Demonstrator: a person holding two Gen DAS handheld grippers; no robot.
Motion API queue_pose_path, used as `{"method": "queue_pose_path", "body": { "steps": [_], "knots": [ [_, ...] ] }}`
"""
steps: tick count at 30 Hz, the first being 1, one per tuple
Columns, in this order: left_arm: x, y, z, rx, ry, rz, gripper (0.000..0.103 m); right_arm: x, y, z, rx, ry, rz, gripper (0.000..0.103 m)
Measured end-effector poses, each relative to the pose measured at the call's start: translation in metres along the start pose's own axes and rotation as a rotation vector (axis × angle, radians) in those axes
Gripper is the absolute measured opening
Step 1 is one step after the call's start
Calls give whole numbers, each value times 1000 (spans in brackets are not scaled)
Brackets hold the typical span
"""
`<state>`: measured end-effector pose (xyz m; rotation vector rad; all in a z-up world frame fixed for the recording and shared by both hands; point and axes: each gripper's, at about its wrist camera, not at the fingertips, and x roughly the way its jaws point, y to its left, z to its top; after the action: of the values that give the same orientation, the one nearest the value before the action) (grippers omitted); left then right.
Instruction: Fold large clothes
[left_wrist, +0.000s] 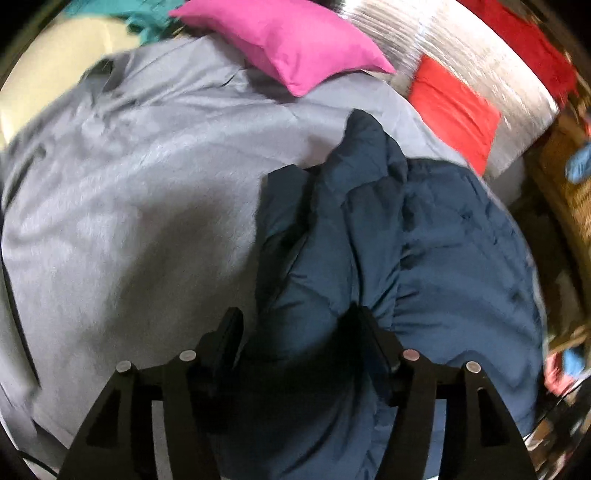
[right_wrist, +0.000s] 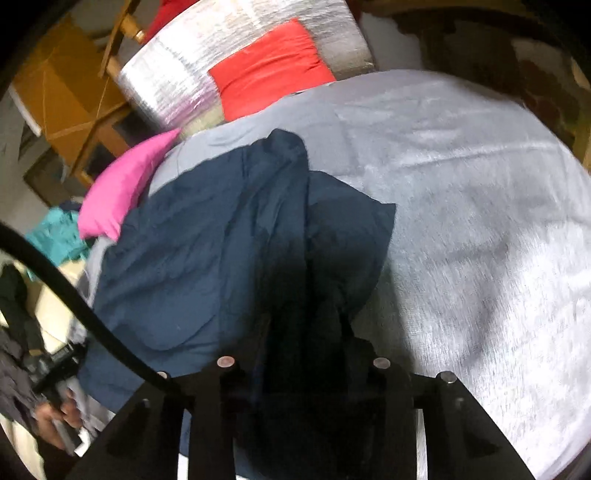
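Note:
A large navy blue garment (left_wrist: 369, 236) lies bunched on a grey bedsheet (left_wrist: 129, 203). My left gripper (left_wrist: 299, 325) stands over its near edge, with cloth filling the gap between the black fingers (left_wrist: 229, 332); the fingers look spread apart. In the right wrist view the same garment (right_wrist: 207, 258) hangs in a dark fold between the fingers of my right gripper (right_wrist: 303, 350). The fingertips are buried in the dark cloth, so I cannot tell how far they are closed. The grey sheet (right_wrist: 461, 221) spreads to the right.
A pink pillow (left_wrist: 291, 48) and a red pillow (left_wrist: 454, 107) lie at the head of the bed, against a silvery padded roll (left_wrist: 461, 48). Teal cloth (right_wrist: 55, 236) sits beyond the pink pillow (right_wrist: 118, 192). Wooden furniture (right_wrist: 74, 92) stands beside the bed. A black cable (right_wrist: 92, 317) crosses the right view.

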<state>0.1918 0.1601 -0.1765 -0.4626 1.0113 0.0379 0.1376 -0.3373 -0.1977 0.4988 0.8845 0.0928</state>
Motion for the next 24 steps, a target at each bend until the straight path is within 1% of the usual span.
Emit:
{"method": "queue_pose_path", "body": {
  "steps": [2,3,4,6,7,8,9,10,11,13,14,15,17,19,21,24],
  "knots": [
    [-8,6,-3,-45,-8,-19,64,-7,-4,0,32,1,25,43],
    [-13,8,-5,-54,-18,-22,64,-11,-6,0,45,-6,36,46],
    [-21,9,-8,-60,-34,-22,64,-18,-9,0,68,-20,55,52],
    [-35,11,-14,-60,-73,-8,65,-32,-17,-1,107,-47,98,60],
    [-44,12,-18,-53,-106,5,65,-35,-17,1,117,-59,114,61],
    [-50,14,-21,-48,-127,19,67,-45,-19,-3,130,-86,137,62],
    [-55,15,-25,-46,-139,31,68,-52,-21,-6,138,-103,155,66],
    [-61,19,-30,-46,-147,35,72,-58,-22,-11,149,-115,178,70],
    [-63,21,-34,-49,-145,27,75,-63,-23,-16,161,-119,206,71],
    [-63,27,-43,-61,-112,-16,76,-67,-22,-23,182,-107,259,72],
    [-61,28,-48,-66,-78,-46,76,-67,-20,-31,197,-89,297,73],
    [-57,29,-52,-73,-37,-77,76,-67,-19,-36,204,-76,313,76],
    [-47,30,-59,-101,31,-134,76,-57,-12,-51,229,-15,358,77],
    [-36,33,-63,-162,95,-203,76,-44,-6,-61,255,41,389,77],
    [-31,34,-65,-210,107,-224,76,-25,-1,-70,303,95,398,77],
    [-27,24,-65,-235,77,-191,78,1,2,-73,379,117,387,77]
  ]
}}
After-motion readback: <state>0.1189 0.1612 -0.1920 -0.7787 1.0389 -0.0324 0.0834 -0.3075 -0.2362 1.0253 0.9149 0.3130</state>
